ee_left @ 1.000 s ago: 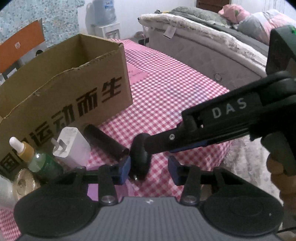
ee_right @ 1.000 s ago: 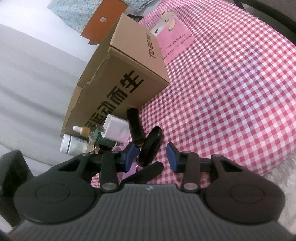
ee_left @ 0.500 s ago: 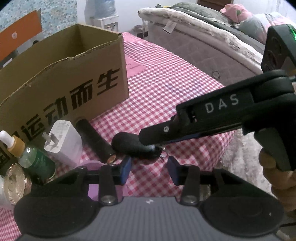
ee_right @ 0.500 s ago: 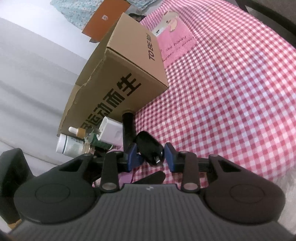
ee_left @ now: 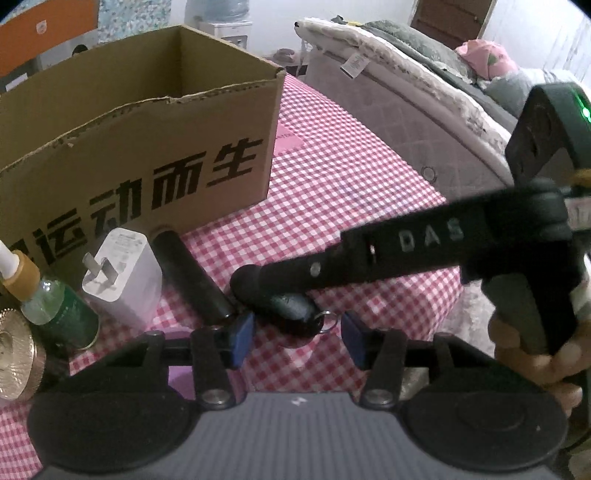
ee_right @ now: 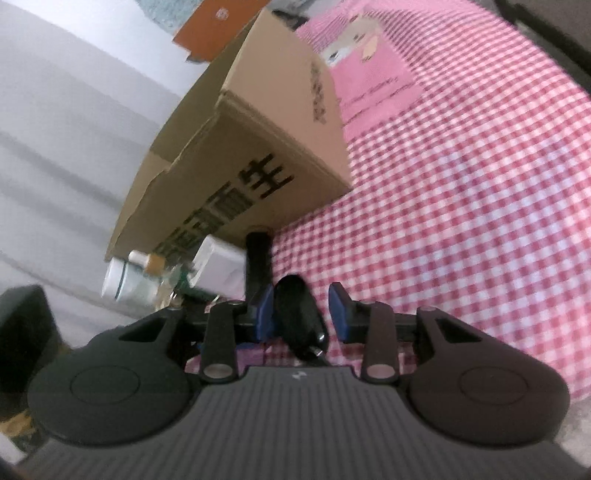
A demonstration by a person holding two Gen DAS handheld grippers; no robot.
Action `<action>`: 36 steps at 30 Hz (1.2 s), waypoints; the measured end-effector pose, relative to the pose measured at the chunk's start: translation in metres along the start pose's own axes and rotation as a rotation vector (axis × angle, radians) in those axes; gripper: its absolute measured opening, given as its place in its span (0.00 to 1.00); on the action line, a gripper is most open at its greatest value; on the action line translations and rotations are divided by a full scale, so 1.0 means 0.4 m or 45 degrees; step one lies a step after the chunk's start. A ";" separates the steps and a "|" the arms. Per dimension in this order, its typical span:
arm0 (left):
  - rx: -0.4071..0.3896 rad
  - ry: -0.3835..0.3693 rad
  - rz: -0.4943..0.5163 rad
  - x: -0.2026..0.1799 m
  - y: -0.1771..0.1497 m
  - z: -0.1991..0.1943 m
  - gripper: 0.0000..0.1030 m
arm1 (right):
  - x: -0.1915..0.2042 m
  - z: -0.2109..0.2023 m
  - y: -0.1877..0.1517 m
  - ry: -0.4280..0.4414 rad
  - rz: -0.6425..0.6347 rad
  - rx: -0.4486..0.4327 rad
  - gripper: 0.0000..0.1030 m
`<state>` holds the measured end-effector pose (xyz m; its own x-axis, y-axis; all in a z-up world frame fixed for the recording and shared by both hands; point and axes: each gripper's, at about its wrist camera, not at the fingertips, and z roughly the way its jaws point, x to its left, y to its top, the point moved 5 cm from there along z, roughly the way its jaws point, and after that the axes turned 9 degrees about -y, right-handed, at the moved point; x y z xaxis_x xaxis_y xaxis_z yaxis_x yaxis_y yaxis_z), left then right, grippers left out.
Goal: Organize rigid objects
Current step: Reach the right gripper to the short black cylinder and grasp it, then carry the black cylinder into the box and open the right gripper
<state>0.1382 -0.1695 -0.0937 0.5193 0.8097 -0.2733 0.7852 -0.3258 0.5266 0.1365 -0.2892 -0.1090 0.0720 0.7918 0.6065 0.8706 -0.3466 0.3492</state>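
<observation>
The black key fob point(ee_left: 291, 312) lies on the checkered table point(ee_left: 354, 192) beside the black cylinder point(ee_left: 192, 280), between the right gripper's point(ee_right: 301, 314) partly open jaws, while the left gripper's point(ee_left: 297, 339) jaws have just been opening, holding nothing.

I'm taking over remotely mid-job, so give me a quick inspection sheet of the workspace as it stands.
Surface: red-checked tablecloth, a pink printed patch by the box.
Job's things: open cardboard box; before it a white charger, black cylinder, green dropper bottle, gold disc, white jar; black key fob.
Clutter: nothing seen.
Grippers: left gripper has just been opening, pads clear of the fob. Right gripper brackets the fob; a gap shows on one side.
Cables: nothing seen.
Surroundings: bed, water dispenser.
</observation>
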 end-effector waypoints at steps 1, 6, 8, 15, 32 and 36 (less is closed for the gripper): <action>-0.002 -0.003 -0.003 0.003 0.001 0.000 0.51 | 0.005 0.002 -0.003 0.010 -0.006 0.013 0.32; -0.003 0.006 0.001 0.006 0.001 -0.003 0.47 | 0.013 -0.008 -0.012 0.067 0.008 0.020 0.32; -0.002 0.018 0.010 0.009 -0.001 -0.004 0.44 | 0.014 -0.022 -0.011 0.099 0.003 0.006 0.30; -0.013 0.048 0.009 0.022 0.001 -0.009 0.34 | 0.015 -0.002 -0.012 0.068 -0.014 0.000 0.25; -0.134 0.008 0.045 -0.016 0.013 -0.088 0.32 | 0.088 -0.070 -0.023 0.024 -0.064 -0.099 0.12; -0.249 0.005 0.056 -0.019 0.036 -0.182 0.32 | 0.172 -0.127 -0.011 0.033 -0.161 -0.156 0.11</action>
<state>0.1209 -0.1446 -0.0256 0.5502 0.7987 -0.2436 0.6808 -0.2603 0.6846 0.1128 -0.2588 -0.0326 -0.0485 0.8202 0.5700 0.8058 -0.3051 0.5076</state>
